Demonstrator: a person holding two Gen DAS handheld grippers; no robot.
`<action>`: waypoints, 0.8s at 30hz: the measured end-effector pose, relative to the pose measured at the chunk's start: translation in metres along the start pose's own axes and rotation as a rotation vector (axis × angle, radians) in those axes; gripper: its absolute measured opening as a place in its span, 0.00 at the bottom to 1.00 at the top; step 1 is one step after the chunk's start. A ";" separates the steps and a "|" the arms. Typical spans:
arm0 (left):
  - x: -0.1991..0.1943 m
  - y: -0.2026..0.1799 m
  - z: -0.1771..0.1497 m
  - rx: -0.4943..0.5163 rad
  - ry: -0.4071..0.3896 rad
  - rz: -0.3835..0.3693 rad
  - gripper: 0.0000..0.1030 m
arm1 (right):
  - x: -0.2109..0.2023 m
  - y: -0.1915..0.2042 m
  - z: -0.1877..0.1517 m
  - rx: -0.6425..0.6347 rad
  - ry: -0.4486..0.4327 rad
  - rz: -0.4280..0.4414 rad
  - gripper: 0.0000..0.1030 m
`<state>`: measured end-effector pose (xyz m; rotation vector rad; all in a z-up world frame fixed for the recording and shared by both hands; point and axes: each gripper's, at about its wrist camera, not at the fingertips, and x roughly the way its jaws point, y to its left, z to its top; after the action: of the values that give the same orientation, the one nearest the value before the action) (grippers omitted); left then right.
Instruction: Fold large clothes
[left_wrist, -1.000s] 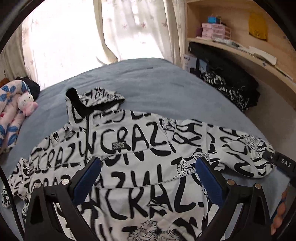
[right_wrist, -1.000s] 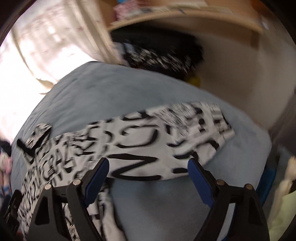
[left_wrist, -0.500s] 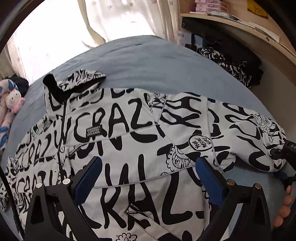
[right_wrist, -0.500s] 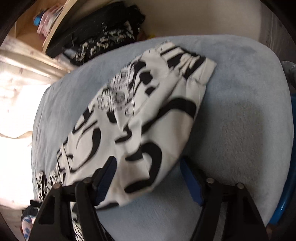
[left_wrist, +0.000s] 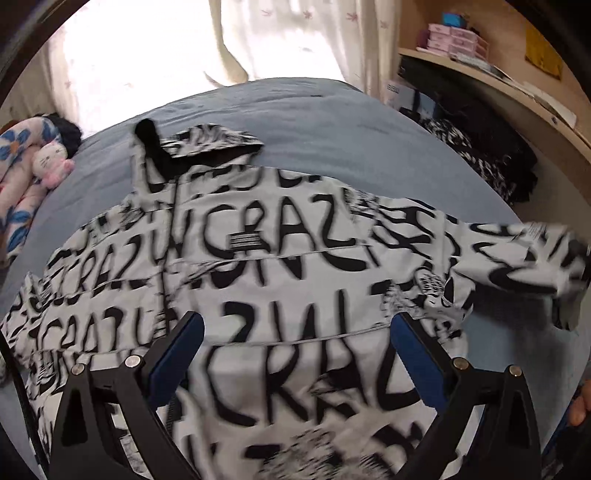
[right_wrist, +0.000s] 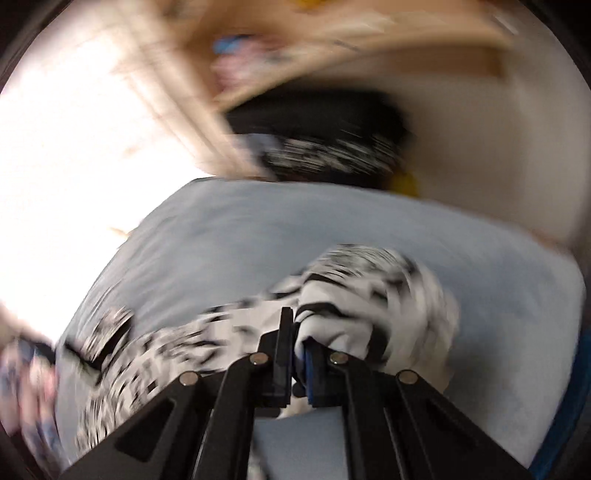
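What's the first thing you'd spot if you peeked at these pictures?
The big black-and-white CRAZY-print jacket spread across the blue bed. The right gripper has just closed on its sleeve, bunching it up. At the bed's left edge sits a pink kitty plush.

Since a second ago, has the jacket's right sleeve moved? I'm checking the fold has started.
Yes. The sleeve, which lay flat on the blue bedspread, is now bunched and lifted off it, in the right gripper, whose jaws have just closed on it.
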<state>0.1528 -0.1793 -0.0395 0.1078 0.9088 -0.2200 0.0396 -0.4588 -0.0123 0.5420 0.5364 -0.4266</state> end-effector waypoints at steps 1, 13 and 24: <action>-0.004 0.011 -0.002 -0.017 -0.004 0.015 0.98 | -0.005 0.022 -0.002 -0.075 -0.011 0.036 0.04; 0.000 0.132 -0.026 -0.258 0.076 0.068 0.98 | 0.020 0.149 -0.121 -0.529 0.314 0.312 0.24; 0.035 0.102 -0.037 -0.222 0.194 -0.297 0.97 | 0.032 0.101 -0.142 -0.326 0.444 0.356 0.48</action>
<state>0.1695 -0.0783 -0.0897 -0.2169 1.1363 -0.3868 0.0647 -0.3050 -0.0970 0.4046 0.8980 0.1286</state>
